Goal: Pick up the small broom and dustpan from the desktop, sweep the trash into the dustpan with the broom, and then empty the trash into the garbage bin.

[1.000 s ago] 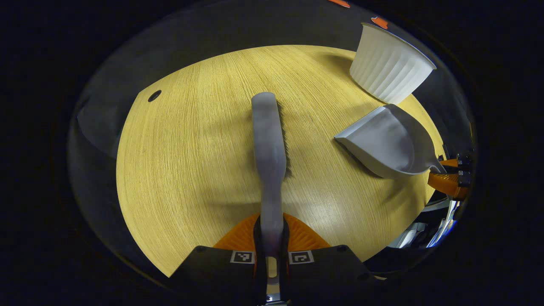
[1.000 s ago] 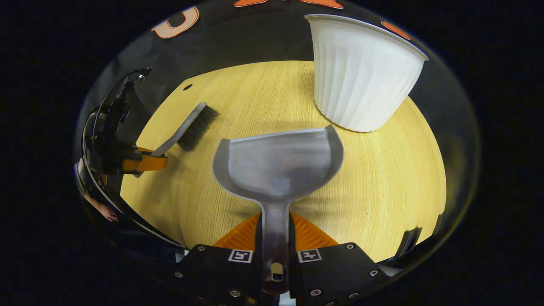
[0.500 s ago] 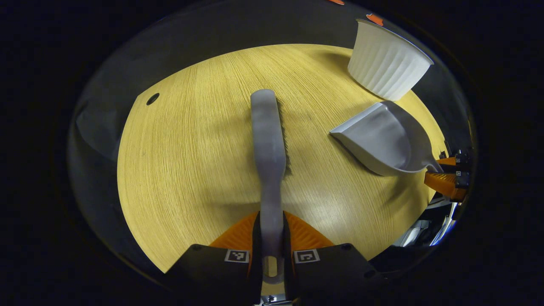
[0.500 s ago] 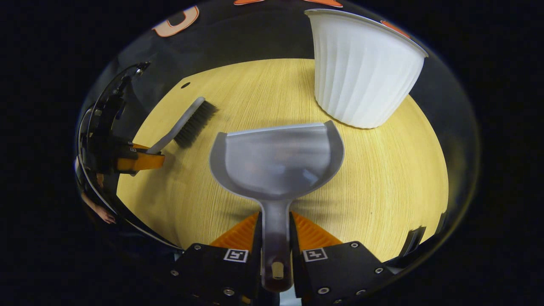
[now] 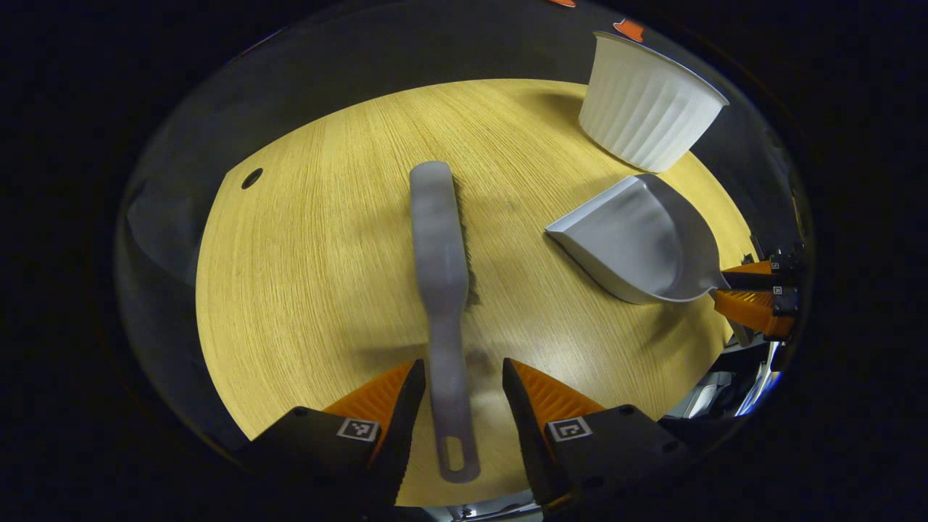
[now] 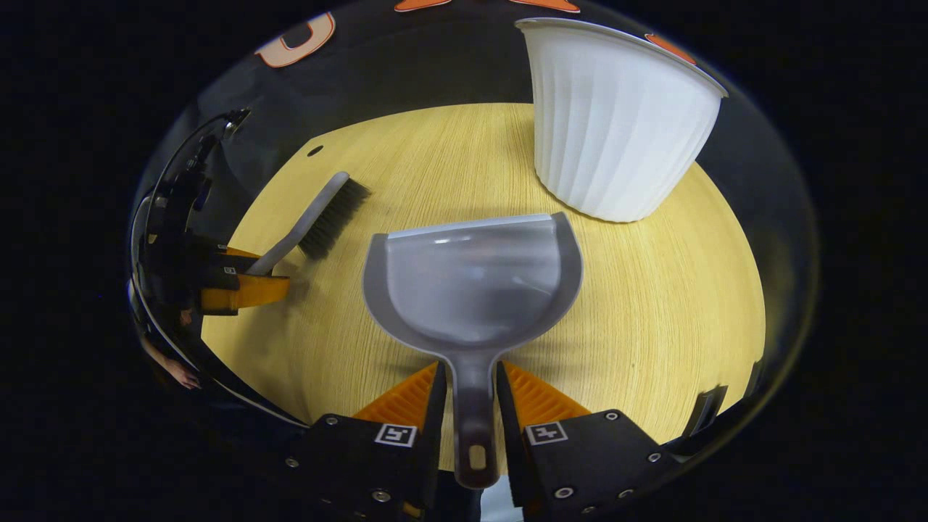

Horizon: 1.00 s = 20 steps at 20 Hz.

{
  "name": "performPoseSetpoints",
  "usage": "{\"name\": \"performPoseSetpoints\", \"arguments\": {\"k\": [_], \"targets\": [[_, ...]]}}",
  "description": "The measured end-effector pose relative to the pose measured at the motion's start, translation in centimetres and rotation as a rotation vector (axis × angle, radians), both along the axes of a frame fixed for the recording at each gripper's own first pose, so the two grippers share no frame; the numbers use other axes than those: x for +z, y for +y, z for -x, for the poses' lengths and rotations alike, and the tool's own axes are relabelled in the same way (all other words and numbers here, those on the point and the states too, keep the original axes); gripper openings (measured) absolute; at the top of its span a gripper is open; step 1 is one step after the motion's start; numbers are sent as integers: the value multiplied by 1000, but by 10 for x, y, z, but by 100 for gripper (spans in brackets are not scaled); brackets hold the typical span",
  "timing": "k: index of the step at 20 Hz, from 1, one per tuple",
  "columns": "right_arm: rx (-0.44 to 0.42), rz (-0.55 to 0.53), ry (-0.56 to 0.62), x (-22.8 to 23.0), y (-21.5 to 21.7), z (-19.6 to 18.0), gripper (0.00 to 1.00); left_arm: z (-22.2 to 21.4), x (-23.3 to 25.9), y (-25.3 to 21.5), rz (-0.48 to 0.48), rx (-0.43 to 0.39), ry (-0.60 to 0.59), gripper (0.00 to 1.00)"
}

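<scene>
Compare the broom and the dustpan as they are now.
The broom is long and narrow with dark bristles; the dustpan is a broad, empty scoop. The broom's handle lies free between the left gripper's parted fingers; the dustpan's handle sits between the right gripper's fingers, which stand close beside it. Both are grey, with a hole at the handle end.

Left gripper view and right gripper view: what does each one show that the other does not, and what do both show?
Left gripper view: close on the left tool, open, the broom handle loose between its fingers. Right gripper view: the right tool astride the dustpan handle; a person's hand. Both: table, white bin, broom, dustpan.
</scene>
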State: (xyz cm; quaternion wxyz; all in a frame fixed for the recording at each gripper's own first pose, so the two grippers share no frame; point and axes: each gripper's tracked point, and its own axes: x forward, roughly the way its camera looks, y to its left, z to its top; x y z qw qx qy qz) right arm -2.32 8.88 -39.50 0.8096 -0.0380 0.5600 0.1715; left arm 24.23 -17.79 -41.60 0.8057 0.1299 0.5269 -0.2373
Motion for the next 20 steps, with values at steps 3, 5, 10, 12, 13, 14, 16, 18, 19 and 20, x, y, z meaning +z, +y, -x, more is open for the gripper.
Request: {"name": "performPoseSetpoints", "arguments": {"k": [3, 5, 10, 12, 13, 14, 16, 18, 19, 20], "targets": [[-10, -3, -27, 12, -2, -3, 41, -4, 11, -1, 8, 1, -35, 69], [-17, -7, -52, 21, -4, -7, 41, -11, 22, 1, 16, 15, -70, 69], [-76, -53, -137, 57, -9, -22, 41, -29, 71, 7, 48, 39, -200, 71], [-109, -83, -195, 76, -11, -33, 41, -37, 100, 6, 88, 58, -272, 71], [-122, -95, -229, 87, -11, -39, 41, -38, 108, 1, 115, 67, -313, 71], [-134, -107, -267, 98, -11, -45, 41, -42, 129, -1, 140, 78, -354, 71], [-160, -131, -353, 123, -14, -57, 42, -53, 175, -6, 191, 101, -453, 71], [-188, -151, -451, 148, -18, -72, 42, -55, 227, -8, 247, 126, -557, 71], [-202, -159, -504, 162, -24, -77, 42, -54, 245, -9, 280, 138, -604, 70], [-218, -162, -554, 175, -30, -82, 42, -53, 270, -10, 307, 146, -651, 70]]}}
